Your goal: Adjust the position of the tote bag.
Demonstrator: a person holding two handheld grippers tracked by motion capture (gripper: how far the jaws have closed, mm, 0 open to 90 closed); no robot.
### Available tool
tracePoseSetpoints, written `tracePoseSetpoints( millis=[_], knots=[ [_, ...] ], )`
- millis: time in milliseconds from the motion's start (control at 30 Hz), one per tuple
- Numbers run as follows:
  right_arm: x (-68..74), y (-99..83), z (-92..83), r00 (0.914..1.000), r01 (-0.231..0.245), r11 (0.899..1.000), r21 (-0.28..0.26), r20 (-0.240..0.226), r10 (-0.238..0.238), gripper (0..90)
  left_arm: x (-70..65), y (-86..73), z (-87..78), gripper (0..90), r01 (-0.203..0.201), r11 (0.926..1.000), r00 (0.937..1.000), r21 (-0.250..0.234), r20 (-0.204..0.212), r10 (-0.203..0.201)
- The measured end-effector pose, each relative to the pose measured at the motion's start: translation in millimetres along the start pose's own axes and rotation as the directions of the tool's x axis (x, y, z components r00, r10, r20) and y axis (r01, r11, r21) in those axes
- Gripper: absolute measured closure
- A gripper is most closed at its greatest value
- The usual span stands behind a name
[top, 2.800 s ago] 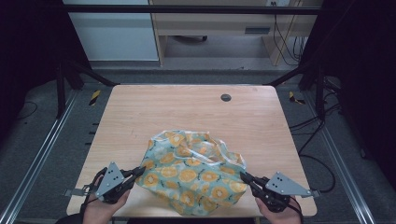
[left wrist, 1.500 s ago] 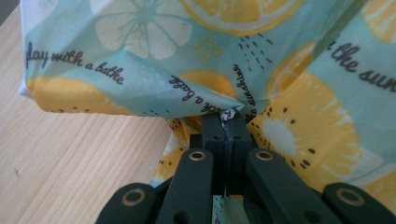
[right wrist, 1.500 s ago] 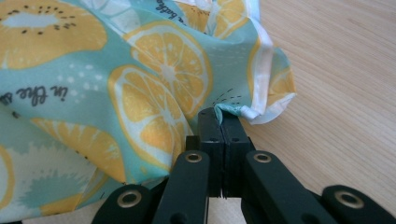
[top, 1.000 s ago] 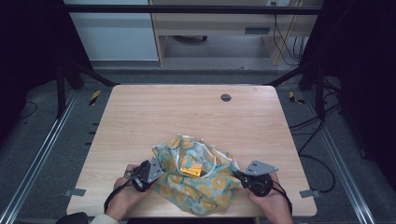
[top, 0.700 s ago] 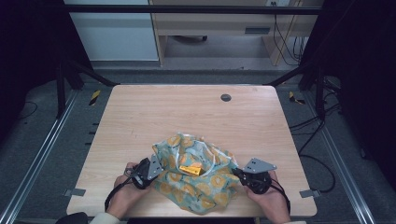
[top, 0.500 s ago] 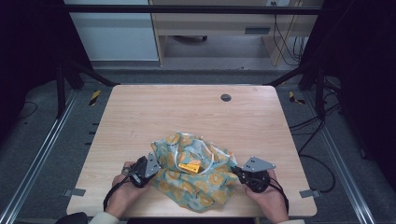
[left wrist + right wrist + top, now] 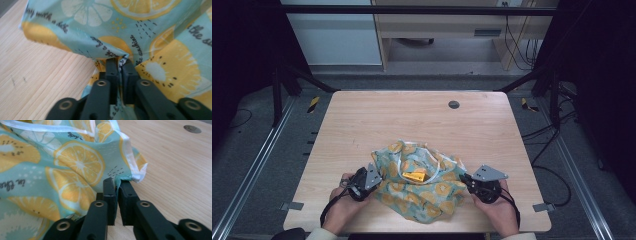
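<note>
Table (image 7: 362,125): light wood top; the high view shows a round dark grommet (image 7: 454,104) toward the far edge, which the right gripper view picks up at its upper right corner (image 7: 192,129).
Cloth (image 7: 419,187): teal fabric printed with orange slices, bunched in a heap at the near middle of the table, between the two grippers. The high view shows white trim looping over the top and a small orange tag (image 7: 414,175) in the hollow; the left gripper view (image 7: 140,30) adds black script lettering on the print.
Left gripper (image 7: 373,179): at the heap's left edge, held in the person's left hand. Its own view (image 7: 119,62) shows the jaws nearly together with a fold of cloth pinched between the pads; they have just eased open slightly.
Right gripper (image 7: 463,178): at the heap's right edge. Its own view (image 7: 117,182) shows a narrow slit between the jaws, the white-trimmed hem caught at the tips; these also just loosened a little.
</note>
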State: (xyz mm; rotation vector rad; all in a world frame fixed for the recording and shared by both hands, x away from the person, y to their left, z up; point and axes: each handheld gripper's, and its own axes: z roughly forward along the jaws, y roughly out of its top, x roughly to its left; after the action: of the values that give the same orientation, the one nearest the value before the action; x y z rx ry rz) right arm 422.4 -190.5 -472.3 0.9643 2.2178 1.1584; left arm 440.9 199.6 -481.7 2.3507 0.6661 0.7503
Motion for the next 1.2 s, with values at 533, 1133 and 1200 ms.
tracePoseSetpoints(
  millis=[533,1133,1200],
  knots=[
    [7.5,15.3,-37.8,0.9964,-0.048,0.996,-0.076,0.067,0.053,29.1,7.1,-5.1,-38.6,39.6,0.173,0.9778,0.9839,-0.118,-0.022,-0.177],
    [-4.5,87.5,42.5,0.9958,-0.071,0.986,0.150,-0.047,0.079,61.7,10.4,-4.4,-41.7,32.9,0.197,0.9713,0.9790,-0.134,-0.029,-0.202],
    [-1.6,90.2,47.6,0.9965,-0.059,0.985,0.164,-0.049,0.068,77.4,10.1,-4.0,-42.4,33.0,0.203,0.9697,0.9777,-0.137,-0.028,-0.208]
  ],
)
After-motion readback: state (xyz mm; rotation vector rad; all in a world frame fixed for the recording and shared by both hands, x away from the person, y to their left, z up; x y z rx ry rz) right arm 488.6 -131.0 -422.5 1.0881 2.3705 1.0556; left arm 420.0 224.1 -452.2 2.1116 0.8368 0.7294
